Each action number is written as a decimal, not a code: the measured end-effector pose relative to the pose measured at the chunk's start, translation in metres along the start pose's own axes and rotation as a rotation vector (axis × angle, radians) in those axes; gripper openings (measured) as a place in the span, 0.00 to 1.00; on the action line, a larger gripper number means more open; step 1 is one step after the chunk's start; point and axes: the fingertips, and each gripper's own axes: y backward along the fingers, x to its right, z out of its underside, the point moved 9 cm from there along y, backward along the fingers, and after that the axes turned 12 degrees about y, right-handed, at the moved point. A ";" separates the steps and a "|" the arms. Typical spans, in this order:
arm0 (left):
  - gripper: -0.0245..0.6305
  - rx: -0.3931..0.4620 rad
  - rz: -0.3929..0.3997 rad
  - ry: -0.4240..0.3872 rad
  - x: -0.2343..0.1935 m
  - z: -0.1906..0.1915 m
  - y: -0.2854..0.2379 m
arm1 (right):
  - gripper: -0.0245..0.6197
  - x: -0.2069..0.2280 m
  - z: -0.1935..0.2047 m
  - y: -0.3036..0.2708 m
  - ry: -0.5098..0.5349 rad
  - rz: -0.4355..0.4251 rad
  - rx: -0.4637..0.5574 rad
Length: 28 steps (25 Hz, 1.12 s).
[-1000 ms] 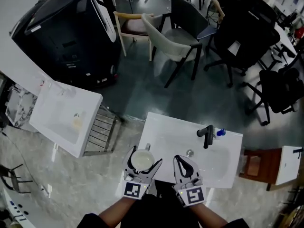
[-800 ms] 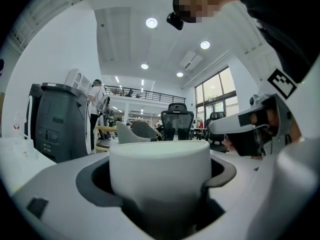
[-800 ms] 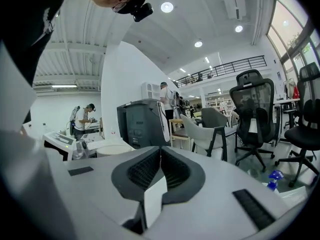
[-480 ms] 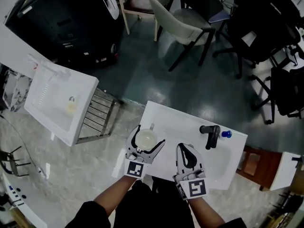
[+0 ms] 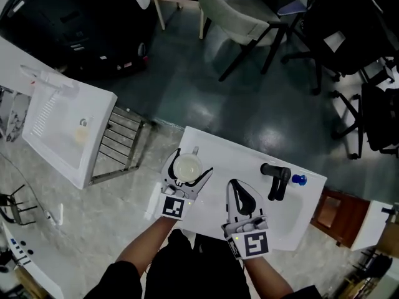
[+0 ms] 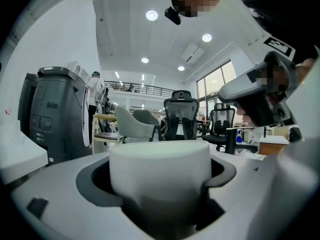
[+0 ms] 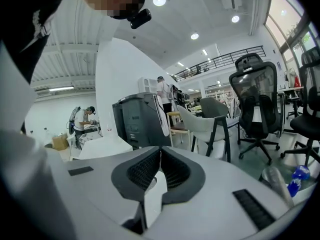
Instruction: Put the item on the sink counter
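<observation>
white cup (image 5: 187, 166) | upright | over sink counter (image 5: 232, 159) left end, possibly touching

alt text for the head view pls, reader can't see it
Seen from above, the left gripper clasps a white cup over the left end of a white sink counter. The right gripper, jaws shut and empty, hangs beside it, left of the black faucet.

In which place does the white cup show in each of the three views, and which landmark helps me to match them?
Head view: the white cup is left of centre, low, held in the left gripper.
Left gripper view: low centre, clamped between the jaws.
Right gripper view: not in it.
Shared landmark: the pale chair with dark legs.
</observation>
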 end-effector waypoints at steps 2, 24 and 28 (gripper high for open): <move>0.73 -0.010 0.002 0.003 -0.003 0.002 -0.010 | 0.09 0.003 0.005 -0.006 0.006 -0.016 0.000; 0.73 -0.136 -0.003 -0.043 -0.040 0.049 -0.070 | 0.09 -0.014 0.018 -0.021 -0.003 -0.125 0.019; 0.73 -0.154 0.006 -0.072 -0.040 0.052 -0.073 | 0.09 -0.008 0.018 -0.024 0.005 -0.112 0.024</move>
